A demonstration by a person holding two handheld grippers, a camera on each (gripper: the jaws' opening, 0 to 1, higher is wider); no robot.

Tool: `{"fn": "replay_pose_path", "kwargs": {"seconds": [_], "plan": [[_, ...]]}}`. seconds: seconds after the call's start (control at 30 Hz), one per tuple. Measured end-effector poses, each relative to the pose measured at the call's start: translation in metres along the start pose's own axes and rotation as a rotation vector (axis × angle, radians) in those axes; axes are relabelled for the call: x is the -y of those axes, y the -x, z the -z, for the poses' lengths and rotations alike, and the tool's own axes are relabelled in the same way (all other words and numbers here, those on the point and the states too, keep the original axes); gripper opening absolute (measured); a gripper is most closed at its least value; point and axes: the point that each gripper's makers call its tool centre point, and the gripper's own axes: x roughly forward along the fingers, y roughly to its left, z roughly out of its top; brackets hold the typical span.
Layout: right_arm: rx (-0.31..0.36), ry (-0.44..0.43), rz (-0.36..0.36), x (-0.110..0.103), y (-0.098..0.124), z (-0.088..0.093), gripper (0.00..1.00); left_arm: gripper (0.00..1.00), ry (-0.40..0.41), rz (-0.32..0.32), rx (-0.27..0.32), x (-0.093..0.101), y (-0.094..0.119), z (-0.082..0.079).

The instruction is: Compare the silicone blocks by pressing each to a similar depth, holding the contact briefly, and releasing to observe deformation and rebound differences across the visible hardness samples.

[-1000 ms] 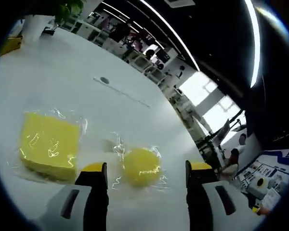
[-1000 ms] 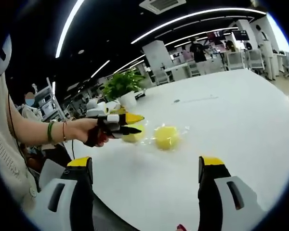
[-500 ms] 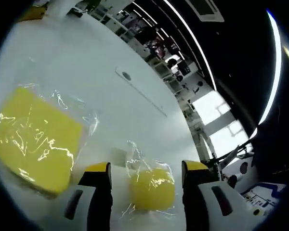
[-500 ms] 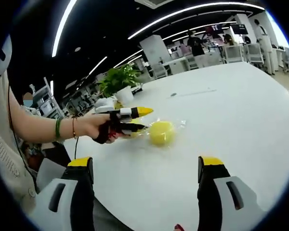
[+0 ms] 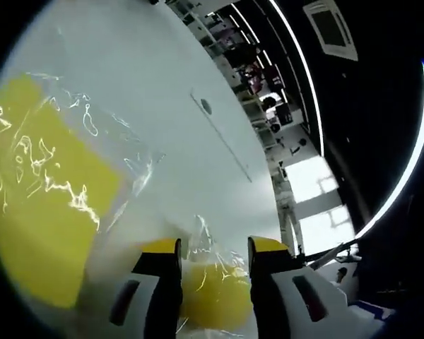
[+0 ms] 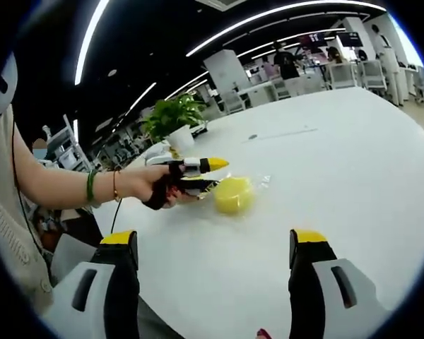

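Observation:
A round yellow silicone block in clear wrap sits between the jaws of my left gripper, which press on it from both sides. A large square yellow block, also wrapped, lies close on the left. In the right gripper view the same round block rests on the white table. There the left gripper, held by a hand, has its yellow tips at the block's left side. My right gripper hangs open above the near table, well short of the block.
A potted plant stands at the table's far left edge. A small round dot and a thin line mark the tabletop beyond the block. Desks, chairs and people fill the office behind. The person's arm and torso are at the left.
The left gripper has moved down and forward over the round block, and its jaws have narrowed onto it. The right gripper has hardly moved.

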Motion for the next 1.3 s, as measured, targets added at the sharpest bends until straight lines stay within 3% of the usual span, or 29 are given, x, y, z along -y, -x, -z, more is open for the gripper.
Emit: {"fn": "replay_pose_path", "kwargs": {"seconds": [0.13,0.3,0.63,0.73,0.9,0.97,1.1,1.23,1.3], "plan": [[0.007,-0.01,-0.005,0.0,-0.001,-0.001,0.82,0.28,0.019,-0.016,-0.003,-0.003,-0.003,0.003],[0.004,-0.018,0.0,0.002,0.0,0.002,0.82,0.12,-0.016,-0.045,-0.019,-0.01,-0.003,0.006],[0.008,-0.032,0.003,0.006,-0.001,0.006,0.81,0.07,-0.003,-0.019,-0.066,-0.01,-0.005,0.011],[0.006,-0.033,0.003,0.006,-0.002,0.006,0.81,0.0,-0.057,0.0,-0.08,-0.006,-0.005,0.012],[0.008,-0.037,0.005,0.008,-0.002,0.006,0.81,0.0,-0.094,0.003,-0.101,-0.006,-0.005,0.014],[0.009,-0.036,0.005,0.008,-0.001,0.006,0.81,0.0,-0.159,-0.002,-0.109,-0.005,-0.005,0.014],[0.011,-0.038,0.008,0.008,0.0,0.005,0.8,0.0,-0.193,0.001,-0.106,0.002,-0.003,0.014],[0.009,-0.033,0.009,0.007,0.001,0.004,0.8,0.0,-0.334,0.045,-0.101,0.016,0.003,0.015],[0.01,-0.03,0.007,0.006,0.001,0.003,0.8,0.0,-0.355,0.066,-0.1,0.023,0.006,0.016]]}}
